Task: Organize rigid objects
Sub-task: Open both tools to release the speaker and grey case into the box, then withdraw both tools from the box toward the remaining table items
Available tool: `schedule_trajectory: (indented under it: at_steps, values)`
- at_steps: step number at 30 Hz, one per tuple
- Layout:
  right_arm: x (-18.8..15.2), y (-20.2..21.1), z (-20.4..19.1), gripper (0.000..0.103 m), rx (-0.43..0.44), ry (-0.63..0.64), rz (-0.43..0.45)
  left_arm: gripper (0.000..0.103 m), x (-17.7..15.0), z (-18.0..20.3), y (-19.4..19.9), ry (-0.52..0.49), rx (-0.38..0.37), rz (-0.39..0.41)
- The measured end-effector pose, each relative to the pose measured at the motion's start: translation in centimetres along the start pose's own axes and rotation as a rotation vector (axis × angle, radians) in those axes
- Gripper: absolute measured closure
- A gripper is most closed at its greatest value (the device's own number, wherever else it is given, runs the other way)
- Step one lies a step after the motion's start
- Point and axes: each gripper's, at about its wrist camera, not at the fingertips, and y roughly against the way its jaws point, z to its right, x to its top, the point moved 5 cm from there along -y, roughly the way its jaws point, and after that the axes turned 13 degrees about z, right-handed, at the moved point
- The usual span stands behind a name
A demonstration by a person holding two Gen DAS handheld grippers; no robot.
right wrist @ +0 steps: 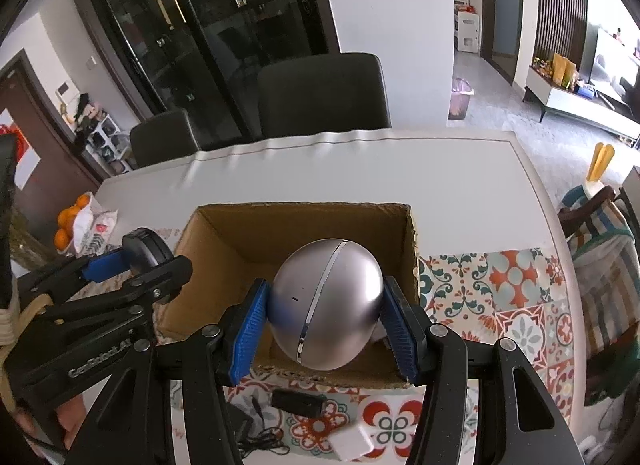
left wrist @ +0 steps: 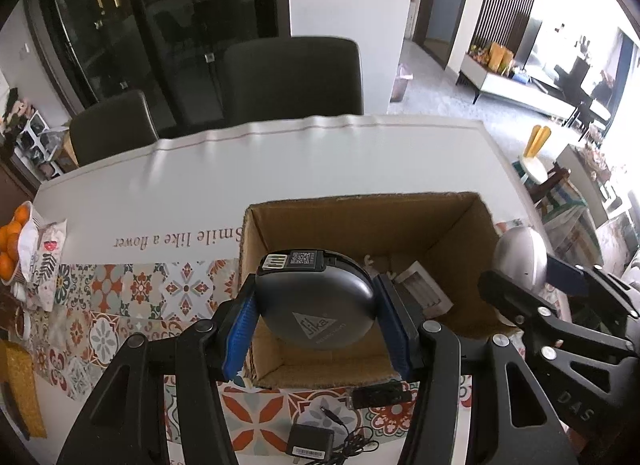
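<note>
Above the open cardboard box (left wrist: 360,225), which stands near the middle of the worktop (left wrist: 280,161) on its patterned cloth, both grippers hold something. The left gripper (left wrist: 316,305) has its blue fingers (left wrist: 240,329) pinching a dark grey round device (left wrist: 320,297) by its two sides; the device hangs over the box's opening, with its label end toward the far edge. The right gripper (right wrist: 326,317) has its fingers (right wrist: 248,333) clamped on a silver egg-shaped device (right wrist: 328,301), also over the box, nearer its right wall. Inside the box, on its floor, lies a small white item (left wrist: 422,289).

Between the box and the near edge of the worktop lie a small black block (right wrist: 298,401), a black power adapter (left wrist: 310,445) with its cable, and a white square item (right wrist: 354,443). Oranges (left wrist: 12,245) sit in a dish at the left edge. Two dark chairs (left wrist: 292,77) stand beyond the far edge.
</note>
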Motion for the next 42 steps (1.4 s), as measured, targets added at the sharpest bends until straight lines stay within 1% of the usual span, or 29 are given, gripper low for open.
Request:
schedule_trajectory:
  at_steps: [5, 10, 13, 17, 19, 20, 21, 22, 23, 25, 27, 28, 34, 40, 42]
  values:
    - [-0.3, -1.0, 0.3, 0.047, -0.016, 0.000, -0.020, 0.047, -0.7, 0.3, -1.6, -0.013, -0.002, -0.041]
    - [-0.6, -1.7, 0.4, 0.047, -0.021, -0.002, -0.034, 0.047, -0.6, 0.1, -1.4, -0.018, 0.019, -0.026]
    - [-0.7, -1.8, 0.3, 0.047, -0.018, -0.003, -0.037, 0.047, -0.7, -0.7, -1.0, 0.000, 0.042, -0.014]
    - [-0.7, -2.0, -0.2, 0.047, -0.003, 0.003, -0.041, 0.036, -1.0, -2.0, 0.0, 0.008, 0.087, 0.010]
    - [-0.7, -2.1, -0.6, 0.047, 0.007, 0.006, -0.043, 0.036, -1.1, -2.6, 0.6, 0.004, 0.113, 0.024]
    - [-0.7, -2.2, -0.9, 0.045, 0.006, 0.012, -0.041, 0.036, -1.1, -2.9, 1.0, 0.006, 0.126, 0.031]
    - [-0.7, -2.1, -1.1, 0.042, 0.002, 0.022, -0.040, 0.033, -1.1, -3.1, 1.3, 0.008, 0.133, 0.037]
    - [-0.7, -1.9, -1.2, 0.033, -0.010, 0.031, -0.034, 0.032, -1.1, -3.2, 1.5, 0.010, 0.137, 0.043]
    - [-0.7, -1.7, -1.3, 0.031, -0.020, 0.037, -0.022, 0.029, -1.1, -3.4, 2.0, 0.014, 0.142, 0.053]
    - [-0.7, -1.2, -1.5, 0.031, -0.025, 0.048, -0.010, 0.027, -1.1, -3.6, 2.8, 0.016, 0.152, 0.072]
    - [-0.8, -0.3, -1.5, 0.031, -0.026, 0.040, -0.003, 0.021, -1.1, -3.7, 3.6, 0.017, 0.157, 0.087]
    - [-0.8, 0.1, -1.5, 0.031, -0.025, 0.035, -0.001, 0.020, -1.1, -3.6, 3.9, 0.017, 0.155, 0.094]
    - [-1.4, 2.8, -1.4, 0.031, -0.025, 0.030, 0.019, 0.016, -1.7, -3.4, 6.4, 0.017, 0.156, 0.134]
    - [-2.6, 5.5, -1.5, 0.031, -0.023, 0.035, 0.038, 0.015, -3.3, -2.6, 8.9, 0.001, 0.154, 0.155]
    - [-3.1, 6.5, -1.6, 0.031, -0.019, 0.037, 0.045, 0.011, -3.8, -2.3, 9.7, -0.005, 0.150, 0.165]
